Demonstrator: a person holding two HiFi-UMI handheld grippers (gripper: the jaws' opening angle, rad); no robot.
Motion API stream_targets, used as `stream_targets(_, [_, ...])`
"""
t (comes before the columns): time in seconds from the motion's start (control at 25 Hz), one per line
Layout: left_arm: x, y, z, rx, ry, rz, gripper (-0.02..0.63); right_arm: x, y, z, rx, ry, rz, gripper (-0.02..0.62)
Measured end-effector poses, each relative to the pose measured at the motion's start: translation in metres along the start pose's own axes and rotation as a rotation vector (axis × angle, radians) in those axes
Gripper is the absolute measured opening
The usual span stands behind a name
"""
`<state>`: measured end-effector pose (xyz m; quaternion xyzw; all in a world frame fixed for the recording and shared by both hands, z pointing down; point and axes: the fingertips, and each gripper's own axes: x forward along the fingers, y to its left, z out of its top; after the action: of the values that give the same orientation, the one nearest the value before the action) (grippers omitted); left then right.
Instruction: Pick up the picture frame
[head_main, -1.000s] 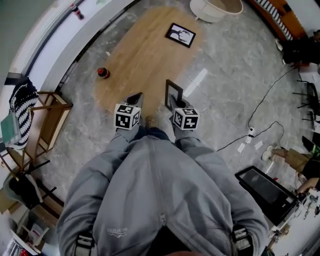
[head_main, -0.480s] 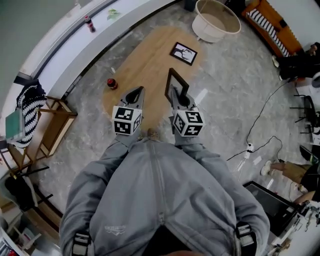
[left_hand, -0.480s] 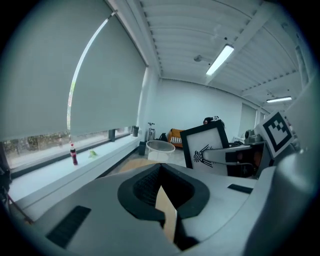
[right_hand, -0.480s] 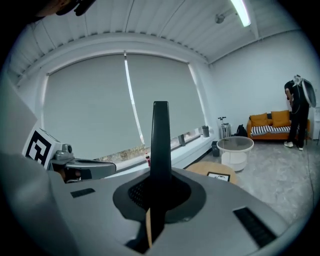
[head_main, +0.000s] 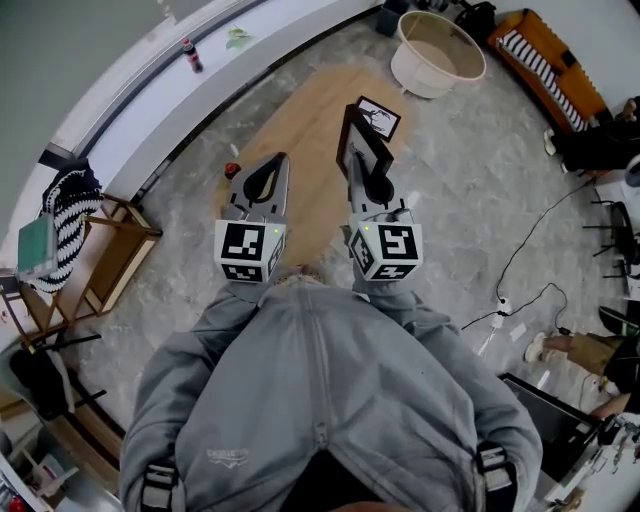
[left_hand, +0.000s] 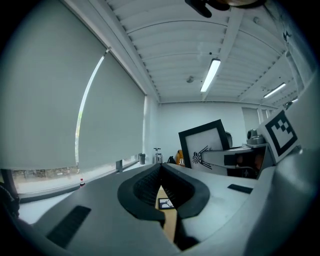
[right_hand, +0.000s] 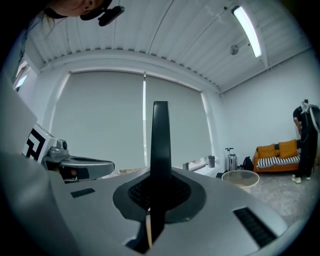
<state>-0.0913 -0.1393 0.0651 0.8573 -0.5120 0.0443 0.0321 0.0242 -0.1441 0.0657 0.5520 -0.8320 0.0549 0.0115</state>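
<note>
Your picture frame (head_main: 352, 135) is off the wooden table (head_main: 305, 150) and up in the air above it, standing upright on its edge in the right gripper (head_main: 372, 190). In the right gripper view you see the frame (right_hand: 160, 140) edge-on as a thin dark bar rising out of the jaws, which are clamped on its lower border. Judge it as light and stiff, with a narrow smooth moulding that could slip and a front pane that is probably glass, so treat it as fragile. The border is the right place to take hold, never the pane. Most of the frame stands above the grip, so it may lever or swing if you jerk it. From the left gripper view its white print faces across to that side (left_hand: 205, 145).

The left gripper (head_main: 262, 180) hangs beside it over the table, jaws together on nothing (left_hand: 161, 182). A second frame (head_main: 380, 118) lies flat at the table's far end, and a red-capped bottle (head_main: 232, 170) stands at its left edge.

Against a second ago, the frame was low at the table's near edge; it now sits much higher, with both grippers raised and pointing more level, and the grip is unchanged
</note>
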Motion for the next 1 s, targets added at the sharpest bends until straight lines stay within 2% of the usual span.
stream_targets(0.2, [-0.008,0.002,0.03,-0.017,-0.069,0.02,0.017,-0.004,0.013,0.03,-0.078,-0.067,0.016,0.037])
stream_targets(0.4, [-0.017,-0.001,0.04,-0.02,-0.096,0.024,0.017,-0.01,0.019,0.041,-0.095,-0.096,0.012,0.037])
stream_targets(0.68, [-0.017,-0.007,0.041,0.026,-0.103,0.03,0.017,-0.008,0.02,0.038,-0.112,-0.079,0.023,0.037])
stream_targets(1.0, [-0.016,-0.014,0.032,0.001,-0.093,0.025,0.017,-0.014,0.021,0.026,-0.103,-0.064,0.034,0.037])
